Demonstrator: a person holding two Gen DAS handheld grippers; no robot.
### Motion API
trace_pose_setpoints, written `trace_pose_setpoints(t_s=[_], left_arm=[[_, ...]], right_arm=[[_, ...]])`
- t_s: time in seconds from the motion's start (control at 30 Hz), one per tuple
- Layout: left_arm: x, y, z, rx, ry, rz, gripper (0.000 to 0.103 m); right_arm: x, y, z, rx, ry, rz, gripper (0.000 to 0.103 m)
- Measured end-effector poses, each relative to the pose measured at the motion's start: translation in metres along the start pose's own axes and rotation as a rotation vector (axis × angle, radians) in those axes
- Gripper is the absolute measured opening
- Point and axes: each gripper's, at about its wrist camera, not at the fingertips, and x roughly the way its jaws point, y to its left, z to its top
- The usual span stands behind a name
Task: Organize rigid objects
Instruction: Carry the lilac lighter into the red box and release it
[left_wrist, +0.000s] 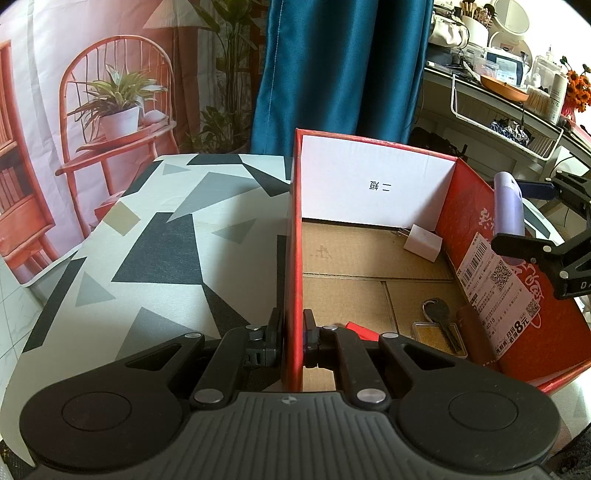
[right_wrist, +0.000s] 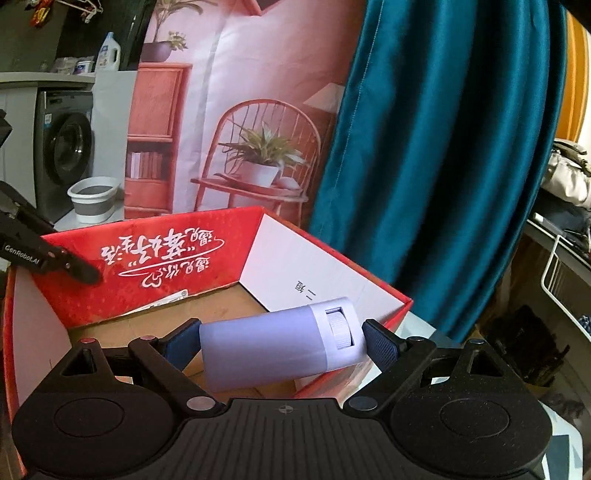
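Observation:
A red cardboard box (left_wrist: 476, 221) stands open on the patterned table (left_wrist: 147, 240). My left gripper (left_wrist: 293, 334) is shut on the box's left wall (left_wrist: 293, 258), one finger on each side. Inside lie a white block (left_wrist: 423, 242), a key (left_wrist: 441, 317) and a small clear case (left_wrist: 430, 334). My right gripper (right_wrist: 282, 341) is shut on a lavender cylindrical bottle (right_wrist: 280, 347), held lying sideways just above the box's near-right rim (right_wrist: 369, 317). The bottle (left_wrist: 509, 206) and right gripper (left_wrist: 519, 210) also show at the right of the left wrist view.
A teal curtain (left_wrist: 343, 74) and a printed pink backdrop (left_wrist: 110, 92) hang behind the table. A cluttered shelf with a wire basket (left_wrist: 509, 122) stands at the right. A washing machine (right_wrist: 62, 147) and a basin (right_wrist: 94, 199) are at the far left.

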Motion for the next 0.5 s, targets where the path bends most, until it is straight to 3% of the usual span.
trace_pose_setpoints(t_s=[0.5], left_arm=[[0.0002,0.0000,0.0000,-0.001,-0.001,0.000,0.011]], right_arm=[[0.0020,0.0043,-0.0039,-0.014,0.011,0.003,0.090]])
